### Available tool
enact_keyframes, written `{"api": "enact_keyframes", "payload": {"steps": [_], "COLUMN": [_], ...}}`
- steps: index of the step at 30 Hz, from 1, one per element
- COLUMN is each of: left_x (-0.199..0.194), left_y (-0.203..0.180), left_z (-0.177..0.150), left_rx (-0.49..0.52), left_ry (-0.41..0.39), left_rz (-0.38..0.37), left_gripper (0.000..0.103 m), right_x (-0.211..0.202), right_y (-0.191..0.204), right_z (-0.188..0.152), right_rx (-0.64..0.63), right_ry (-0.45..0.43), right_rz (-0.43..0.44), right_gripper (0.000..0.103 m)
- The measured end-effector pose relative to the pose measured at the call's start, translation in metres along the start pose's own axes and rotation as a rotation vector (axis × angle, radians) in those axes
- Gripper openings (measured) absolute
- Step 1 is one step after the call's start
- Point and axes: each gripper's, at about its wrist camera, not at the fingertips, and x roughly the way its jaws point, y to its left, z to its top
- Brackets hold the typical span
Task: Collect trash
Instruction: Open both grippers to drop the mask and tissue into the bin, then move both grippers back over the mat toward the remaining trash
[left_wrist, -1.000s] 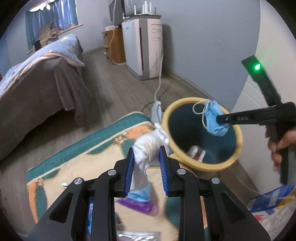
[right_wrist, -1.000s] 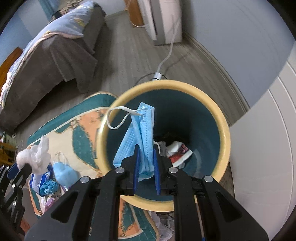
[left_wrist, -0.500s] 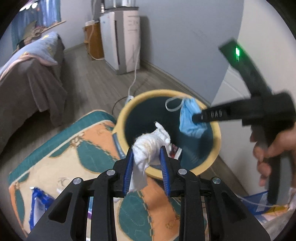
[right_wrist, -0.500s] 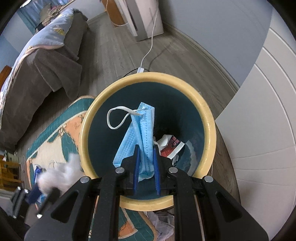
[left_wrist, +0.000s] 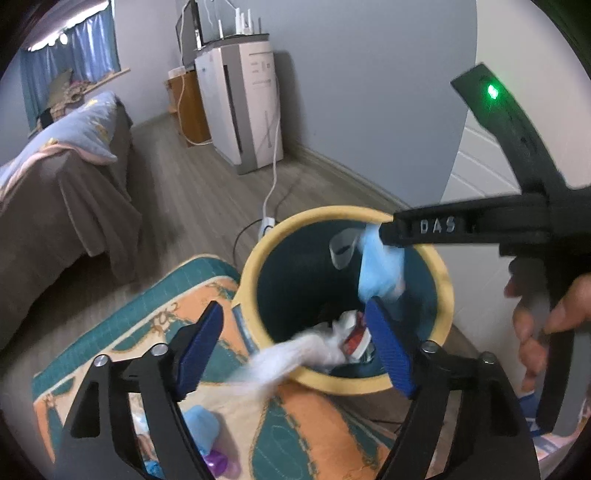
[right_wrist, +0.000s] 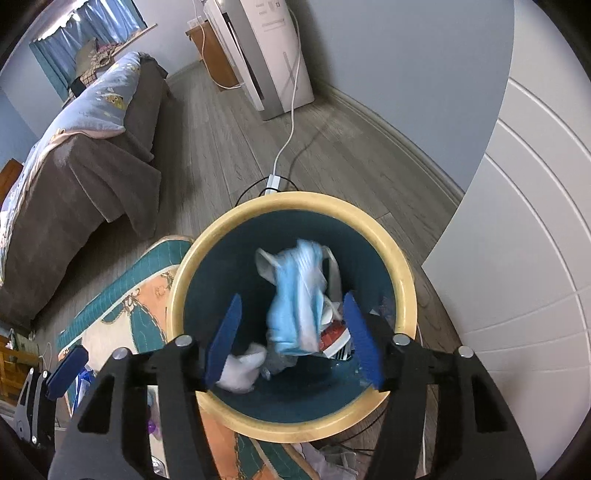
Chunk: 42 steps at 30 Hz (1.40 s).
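Observation:
A round bin with a yellow rim (left_wrist: 445, 291) (right_wrist: 404, 269) and a dark teal inside stands on the floor. My left gripper (left_wrist: 295, 347) is open over its near rim. A white crumpled tissue (left_wrist: 295, 360) (right_wrist: 242, 371) is blurred in the air, falling across the rim. My right gripper (right_wrist: 291, 339) is open above the bin mouth. A blue face mask (right_wrist: 295, 306) (left_wrist: 380, 269) is blurred, dropping between its fingers into the bin. A red and white wrapper (right_wrist: 334, 338) lies at the bottom.
A patterned teal and orange rug (left_wrist: 147, 328) lies left of the bin with blue and purple trash (left_wrist: 207, 435) on it. A bed (right_wrist: 74, 155), a white appliance (left_wrist: 243, 107) with a cord (right_wrist: 291, 122), and a white panelled wall (right_wrist: 517, 258) surround the spot.
Both grippers have opened. The tissue has left my left gripper and the mask has left my right gripper; both are falling into the bin.

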Motion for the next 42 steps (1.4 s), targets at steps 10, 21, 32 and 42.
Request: {"api": "enact_keyframes", "payload": {"steps": [10,21,32,42], "left_x": [-0.031,-0.096,-0.154,-0.171], "left_y": [0.051,0.150,0.205,0.238], "left_z": [-0.023,-0.038,-0.091,-0.129], "left_rx": [-0.083,-0.223,-0.383,-0.423], "left_ry": [0.043,0.040,0.019,0.053], "left_rz": [0.048,0.219,0.306,0.389], "left_gripper": [0.094,0.095,0.096,0.096], "right_x": [-0.004,-0.011,-0.035,-0.051], "right_y": [0.026,0.071,0.114,0.163], "right_z": [-0.001,-0.006,-0.021,-0.059], "right_rx": [-0.038,-0.096,-0.216,-0.269], "right_ry": [-0.006,0.001,-0.036,-0.008], "right_rz": [0.012,0.061,0.036,0.109], "right_gripper": [0.093,0.096,0.097,0.097]}}
